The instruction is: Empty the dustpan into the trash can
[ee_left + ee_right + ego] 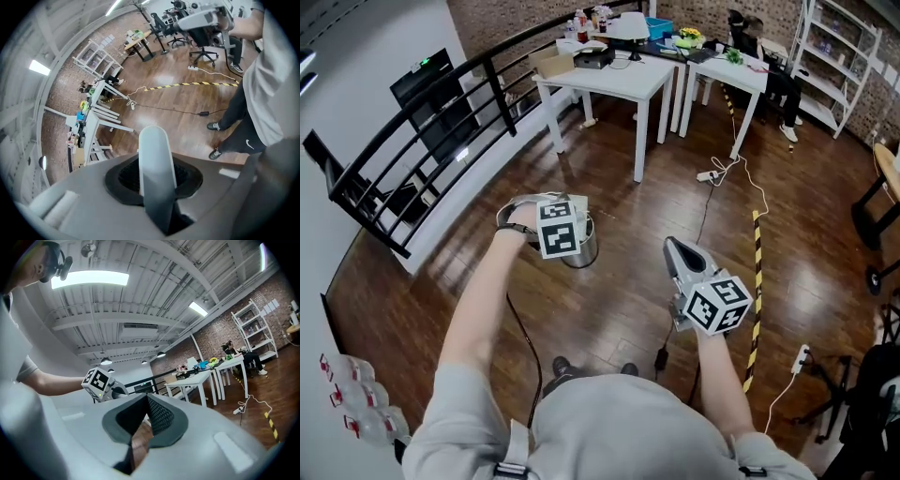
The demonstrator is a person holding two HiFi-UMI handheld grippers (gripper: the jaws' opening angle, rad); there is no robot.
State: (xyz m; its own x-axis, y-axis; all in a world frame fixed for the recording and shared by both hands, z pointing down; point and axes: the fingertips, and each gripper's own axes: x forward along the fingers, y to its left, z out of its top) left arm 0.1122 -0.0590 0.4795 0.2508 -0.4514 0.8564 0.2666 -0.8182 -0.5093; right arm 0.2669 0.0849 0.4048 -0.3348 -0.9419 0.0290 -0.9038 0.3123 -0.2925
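Two grippers on one person, one loaded and one spare.

Left gripper (pixel 157 177): fingers (pixel 125 177) clenched on the pale rounded handle of the dustpan (pixel 154 150). Pointed steeply down, above the small metal trash can (pixel 583 251) standing on the wood floor (pixel 619 309). Pan body hidden behind the marker cube (pixel 559 227) in the head view, so contents not visible.

Right gripper (pixel 679 251): fingers a little apart with nothing between them. Held level, right of the can and not touching it.

Step in hand, by judgement: tipping stage, with the pan brought to the can.

Next move, likely: a roll of the left wrist so the pan's lip drops inside the rim. Low enough to keep dust off the floor, and without a knock against the light can.

Room for moving:
- Open floor around the can.
- Thin black lead (pixel 517 328) trailing by the feet.
- Power strip (pixel 706 175) with its cable beyond.
- Yellow-black tape (pixel 757 272) to the right.
- Farther off: legs of the white worktop (pixel 614 80), black railing (pixel 441 122) at left, shelving (pixel 839 56) at the back wall.
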